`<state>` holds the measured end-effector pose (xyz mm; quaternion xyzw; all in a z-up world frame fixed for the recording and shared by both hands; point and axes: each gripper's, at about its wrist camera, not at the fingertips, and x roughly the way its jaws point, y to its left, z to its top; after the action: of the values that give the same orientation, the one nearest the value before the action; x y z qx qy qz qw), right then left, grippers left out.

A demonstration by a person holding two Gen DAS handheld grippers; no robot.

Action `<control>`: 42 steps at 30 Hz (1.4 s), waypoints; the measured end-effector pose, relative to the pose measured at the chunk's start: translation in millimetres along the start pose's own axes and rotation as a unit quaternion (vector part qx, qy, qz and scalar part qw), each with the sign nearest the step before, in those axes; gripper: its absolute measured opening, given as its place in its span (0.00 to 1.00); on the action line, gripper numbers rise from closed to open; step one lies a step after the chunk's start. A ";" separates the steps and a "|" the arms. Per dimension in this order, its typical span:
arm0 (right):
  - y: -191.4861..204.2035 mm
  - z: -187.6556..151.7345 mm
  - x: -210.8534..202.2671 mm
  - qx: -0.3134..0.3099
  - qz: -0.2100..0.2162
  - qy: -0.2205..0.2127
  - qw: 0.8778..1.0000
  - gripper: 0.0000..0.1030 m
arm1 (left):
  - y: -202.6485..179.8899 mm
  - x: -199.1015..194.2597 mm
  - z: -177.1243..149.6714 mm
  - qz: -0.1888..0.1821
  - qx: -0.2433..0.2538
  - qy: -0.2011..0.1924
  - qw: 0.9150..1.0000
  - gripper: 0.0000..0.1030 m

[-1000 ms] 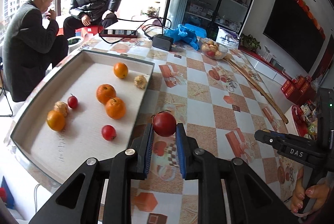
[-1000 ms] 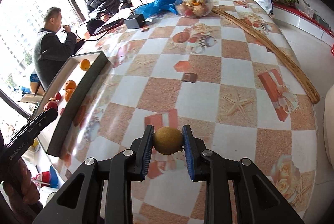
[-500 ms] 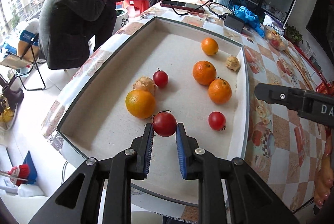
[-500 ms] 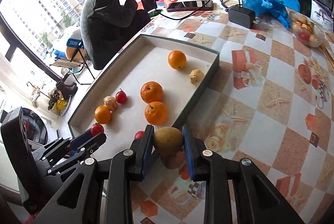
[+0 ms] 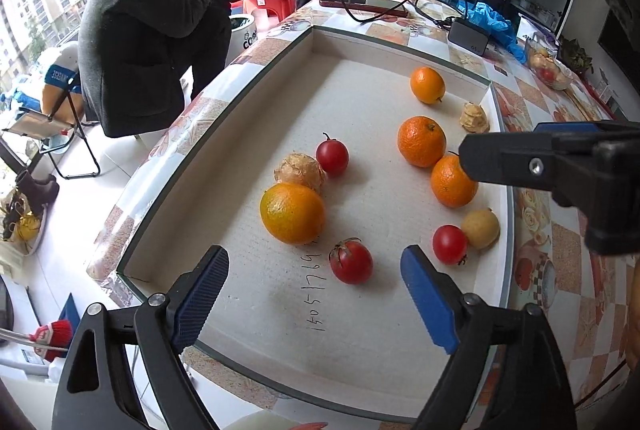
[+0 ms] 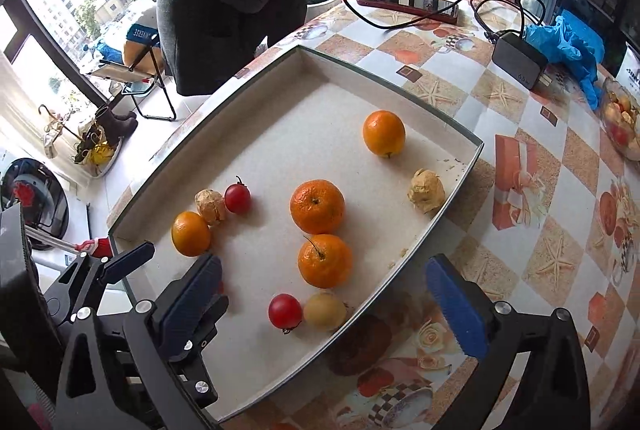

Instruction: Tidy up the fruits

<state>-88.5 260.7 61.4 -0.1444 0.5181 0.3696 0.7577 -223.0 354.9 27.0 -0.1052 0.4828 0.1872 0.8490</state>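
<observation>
A white tray (image 5: 360,342) holds several oranges, red tomatoes and pale fruits. My left gripper (image 5: 316,294) is open and empty above the tray's near end; a red tomato (image 5: 351,261) lies on the tray between its blue pads. My right gripper (image 6: 320,306) is open and empty over the tray's right rim (image 6: 400,282). A yellow-brown pear (image 6: 325,310) lies on the tray next to a red tomato (image 6: 285,310), between the right jaws. The pear (image 5: 481,228) also shows in the left wrist view, below the right gripper's finger (image 5: 520,161).
The tray sits on a tiled-pattern table (image 6: 540,262). A phone (image 6: 408,1), cables, a black charger (image 6: 518,59), a blue bag (image 6: 568,45) and a glass fruit bowl (image 6: 622,121) lie at the far end. Two seated people (image 5: 160,49) are beyond the table's left edge.
Both grippers opened. The left let go of the red tomato onto the tray; the right let go of the pear beside the tray's right wall.
</observation>
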 end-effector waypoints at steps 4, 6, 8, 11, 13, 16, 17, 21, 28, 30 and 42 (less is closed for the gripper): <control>3.3 2.9 -9.1 -0.007 -0.036 0.008 0.999 1.00 | 3.2 -0.1 1.3 -0.013 -0.013 0.008 1.000 1.00; 1.2 1.1 -13.1 -0.003 -0.044 0.011 0.999 1.00 | 4.1 -1.1 0.9 -0.020 -0.021 0.009 1.000 1.00; -1.0 -1.6 -15.4 0.002 -0.046 0.016 0.999 1.00 | 4.2 -2.4 1.5 -0.021 -0.024 0.012 0.999 1.00; 0.8 -6.7 -15.3 -0.007 -0.051 0.029 0.998 1.00 | 2.7 -5.7 1.5 -0.021 -0.022 0.015 0.999 1.00; 4.6 -10.4 -15.2 -0.018 -0.064 0.030 0.997 1.00 | 0.3 -7.5 0.6 -0.016 -0.015 0.017 1.000 1.00; 7.5 -15.1 -14.1 -0.029 -0.077 0.034 0.996 1.00 | -3.7 -8.8 -1.6 -0.004 -0.004 0.019 1.000 1.00; 8.1 -16.4 -13.3 -0.031 -0.078 0.037 0.996 1.00 | -4.7 -8.8 -2.3 -0.001 -0.001 0.020 1.000 1.00; 8.1 -21.6 -11.7 -0.038 -0.083 0.045 0.995 1.00 | -7.7 -10.6 -3.9 -0.002 0.004 0.022 1.000 1.00; 7.0 -28.3 -7.6 -0.041 -0.089 0.061 0.993 1.00 | -11.8 -13.3 -7.3 -0.003 0.008 0.033 0.999 1.00; 7.5 -29.8 -7.1 -0.046 -0.094 0.061 0.993 1.00 | -13.5 -13.6 -8.7 0.001 0.012 0.033 0.999 1.00; 5.6 -36.0 -9.1 -0.045 -0.097 0.060 0.993 1.00 | -23.3 -14.9 -11.7 0.011 0.030 0.026 0.999 1.00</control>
<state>-118.6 239.1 55.3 -0.2494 0.5291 0.3082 0.7502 -229.3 326.3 33.8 -0.0798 0.5109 0.1790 0.8370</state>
